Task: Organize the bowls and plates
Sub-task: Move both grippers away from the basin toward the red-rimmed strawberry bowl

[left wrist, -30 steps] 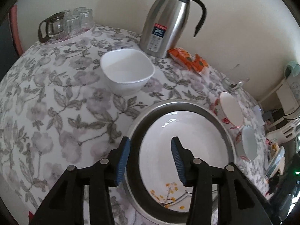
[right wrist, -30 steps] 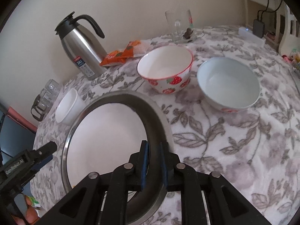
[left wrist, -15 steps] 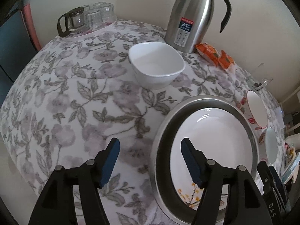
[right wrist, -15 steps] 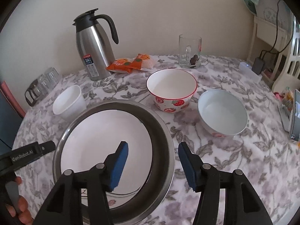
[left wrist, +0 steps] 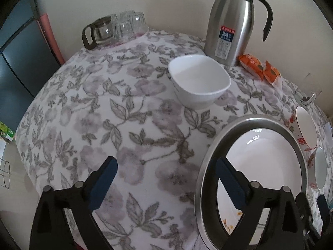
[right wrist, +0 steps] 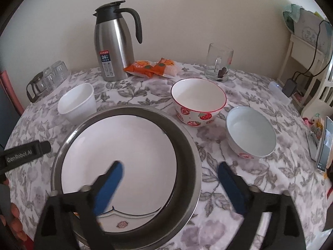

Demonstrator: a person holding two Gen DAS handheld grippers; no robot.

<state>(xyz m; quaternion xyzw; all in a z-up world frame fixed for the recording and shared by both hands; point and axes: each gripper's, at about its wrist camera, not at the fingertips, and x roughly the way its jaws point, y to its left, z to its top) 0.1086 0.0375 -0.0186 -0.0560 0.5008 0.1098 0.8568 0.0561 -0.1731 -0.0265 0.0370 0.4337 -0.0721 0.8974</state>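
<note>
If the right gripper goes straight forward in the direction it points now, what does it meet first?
Most likely the steel basin with the white plate inside it: the open right gripper straddles its near-right rim. Depth is unclear, so it might meet the tablecloth just beyond.

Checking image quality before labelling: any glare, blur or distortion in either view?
Left wrist: fisheye bends the table; window glare on the white plate. Right wrist: right claw smeared by motion blur; bowls sharp; corners dark.
</note>
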